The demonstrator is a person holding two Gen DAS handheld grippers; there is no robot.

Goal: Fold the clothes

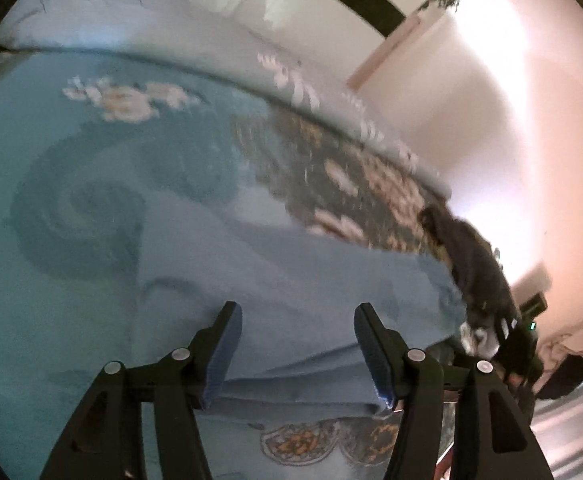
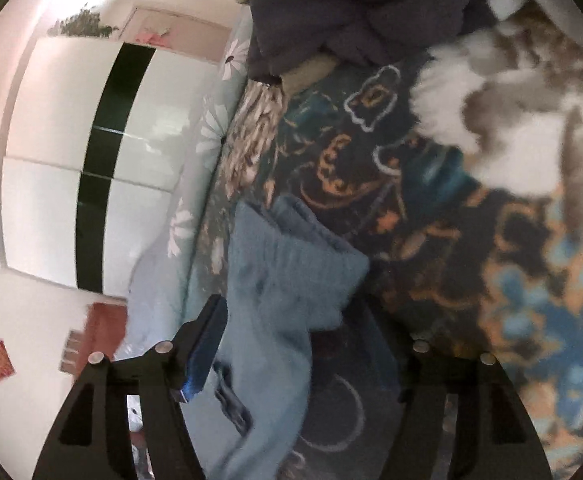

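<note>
Fold partly made: light-blue garment (image 1: 291,280) lies doubled on patterned bedspread (image 1: 71,160). Left gripper (image 1: 297,354) and right gripper (image 2: 291,344) both released, cloth loose between. Squaring and further folds left.

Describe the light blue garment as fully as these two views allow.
The light blue garment looks like soft knit or fleece, plain, with a ribbed cuff or hem end in the right wrist view. It lies partly folded on the patterned bedspread, its layered edge between the left gripper's open fingers. In the right view it drapes between the right gripper's spread fingers, apparently not pinched. Blur hides finer detail.
</note>
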